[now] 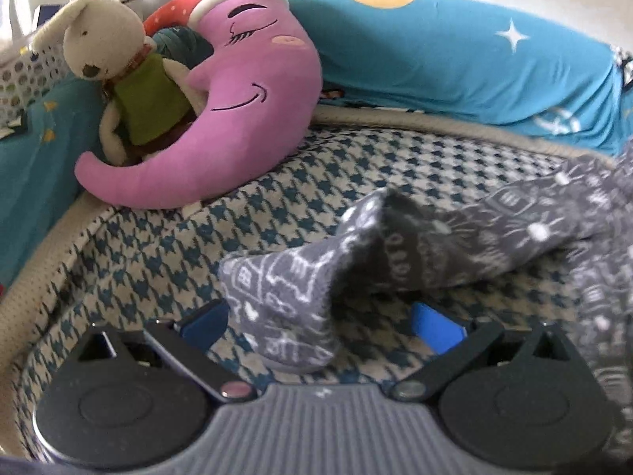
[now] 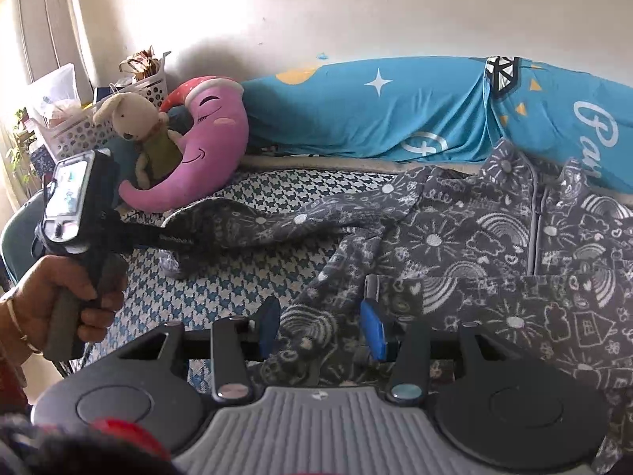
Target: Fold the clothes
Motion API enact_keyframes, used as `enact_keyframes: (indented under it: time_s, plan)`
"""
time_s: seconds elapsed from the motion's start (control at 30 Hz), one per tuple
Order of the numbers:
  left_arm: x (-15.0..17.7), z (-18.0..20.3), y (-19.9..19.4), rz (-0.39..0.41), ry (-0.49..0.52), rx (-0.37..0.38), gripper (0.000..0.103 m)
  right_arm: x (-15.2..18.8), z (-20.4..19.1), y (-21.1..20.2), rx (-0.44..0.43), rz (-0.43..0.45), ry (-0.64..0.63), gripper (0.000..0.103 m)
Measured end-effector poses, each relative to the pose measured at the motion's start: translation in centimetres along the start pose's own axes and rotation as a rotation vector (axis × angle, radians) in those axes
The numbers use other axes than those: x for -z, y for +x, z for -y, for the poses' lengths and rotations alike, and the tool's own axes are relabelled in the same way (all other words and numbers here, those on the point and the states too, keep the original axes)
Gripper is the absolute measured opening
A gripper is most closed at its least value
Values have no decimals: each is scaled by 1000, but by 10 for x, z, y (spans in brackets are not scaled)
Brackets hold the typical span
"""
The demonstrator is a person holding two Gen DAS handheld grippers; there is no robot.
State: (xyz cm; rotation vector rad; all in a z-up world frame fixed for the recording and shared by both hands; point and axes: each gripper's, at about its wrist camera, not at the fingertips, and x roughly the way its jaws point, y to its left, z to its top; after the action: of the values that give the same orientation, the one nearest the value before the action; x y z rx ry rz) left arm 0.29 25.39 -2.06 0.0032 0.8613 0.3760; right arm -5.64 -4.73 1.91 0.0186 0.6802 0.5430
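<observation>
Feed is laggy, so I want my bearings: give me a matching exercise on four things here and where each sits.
1 sleeve cuff
2 rabbit toy
3 jacket zip
4 blue bedding

a along the wall
b leaning in the pink moon cushion
c between the left gripper's fingers
d beyond the right gripper

1-c, 2-b, 3-d, 4-a
</observation>
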Motion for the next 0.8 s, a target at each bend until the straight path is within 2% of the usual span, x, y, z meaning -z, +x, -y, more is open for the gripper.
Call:
enact_keyframes:
  time_s: [0.03,0.07,0.1,0.13,0.2,0.27,0.37,0.53,0.6,0.67,0.8]
  plan:
    - [0,0,3,-2,11,-13,87,0,0,0,5,1,-8,45]
    - [-1,-1,7,-12,11,-21,73,1,-1,1,11,3,-17,45]
    - [-2,-3,11,-25,7,-25,65,1,-2,1,18,5,-29,45]
    - [-3,-5,15,-38,-4,-26,50,2,-3,1,25,9,-46,45]
    - [-5,-11,16,-44,-42,-34,37,3,-5,2,34,15,-75,45]
    - [-8,-17,10,-19,-89,-48,13,3,-5,2,28,14,-82,45]
    - [-16,-26,-12,62,-156,-76,7,4,-4,5,29,15,-74,45]
    - [-31,-36,-56,217,-276,-192,7,3,4,7,39,21,-18,45]
    - [-35,-44,-70,264,-342,-214,7,3,7,8,43,22,2,45]
    - [-38,-52,-77,279,-393,-214,8,4,8,9,50,20,3,45]
    - [-38,-78,-59,115,-542,-72,10,5,7,12,59,13,-9,45]
